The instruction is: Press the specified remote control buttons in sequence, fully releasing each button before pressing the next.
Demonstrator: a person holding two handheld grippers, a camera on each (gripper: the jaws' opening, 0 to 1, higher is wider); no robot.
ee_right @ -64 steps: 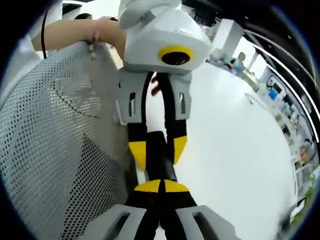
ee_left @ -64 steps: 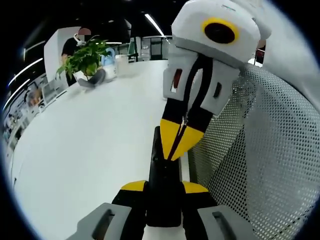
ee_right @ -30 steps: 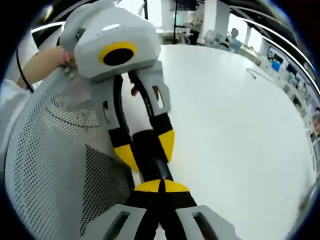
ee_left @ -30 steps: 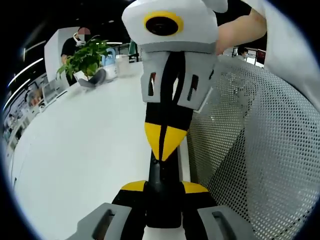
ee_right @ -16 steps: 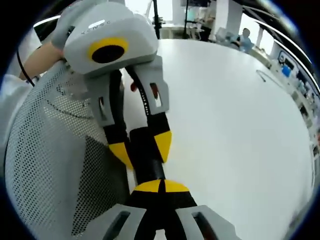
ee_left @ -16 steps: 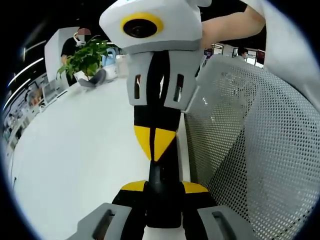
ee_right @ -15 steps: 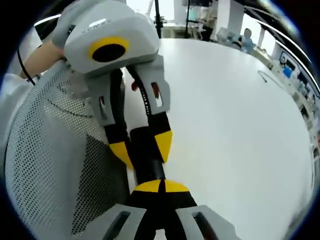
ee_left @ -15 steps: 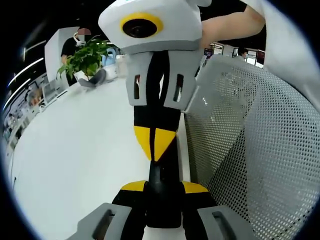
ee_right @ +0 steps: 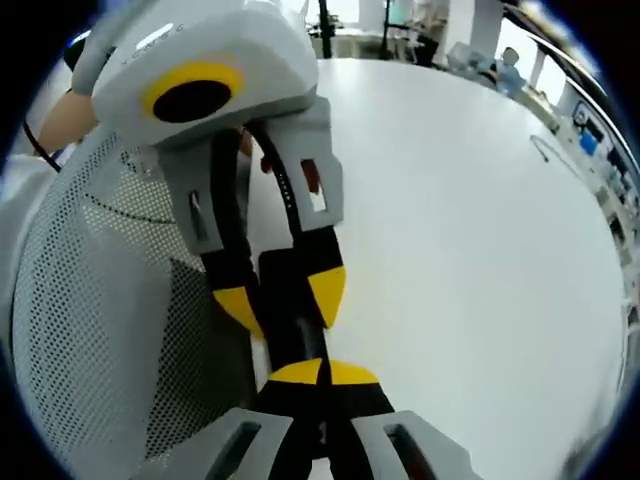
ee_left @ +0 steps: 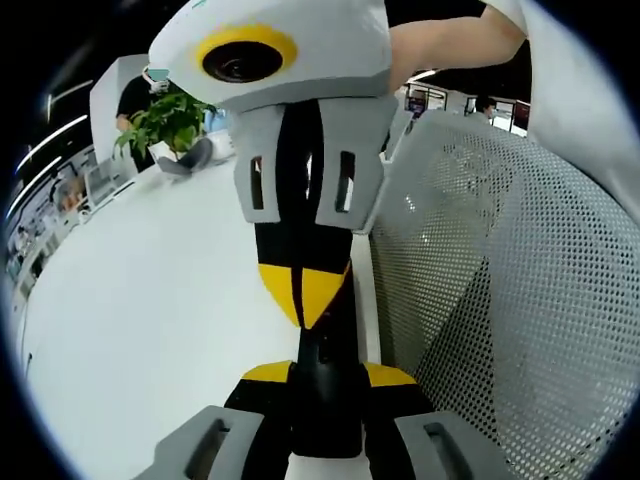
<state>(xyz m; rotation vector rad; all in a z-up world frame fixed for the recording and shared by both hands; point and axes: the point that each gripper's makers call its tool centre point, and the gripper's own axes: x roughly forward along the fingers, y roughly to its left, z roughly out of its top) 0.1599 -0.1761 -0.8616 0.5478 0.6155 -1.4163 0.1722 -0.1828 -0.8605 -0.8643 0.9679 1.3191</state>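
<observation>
1. White counter (ee_left: 150, 330) runs wide, with a potted plant (ee_left: 170, 118) at its far end and a perforated mesh chair back (ee_left: 500, 300) just beside.
2. Left gripper (ee_left: 325, 375) – its jaws grip the black remote control (ee_left: 325, 400) at the counter's near edge.
3. Right gripper (ee_right: 322, 372) – jaws pressed together, yellow tips meeting on the remote control (ee_right: 290, 310).

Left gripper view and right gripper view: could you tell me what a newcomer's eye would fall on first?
The black remote control, clamped between the left hand-held gripper tips, with the right hand-held gripper shut, its yellow tips on it. A white mesh chair back stands beside it at the white table.
</observation>
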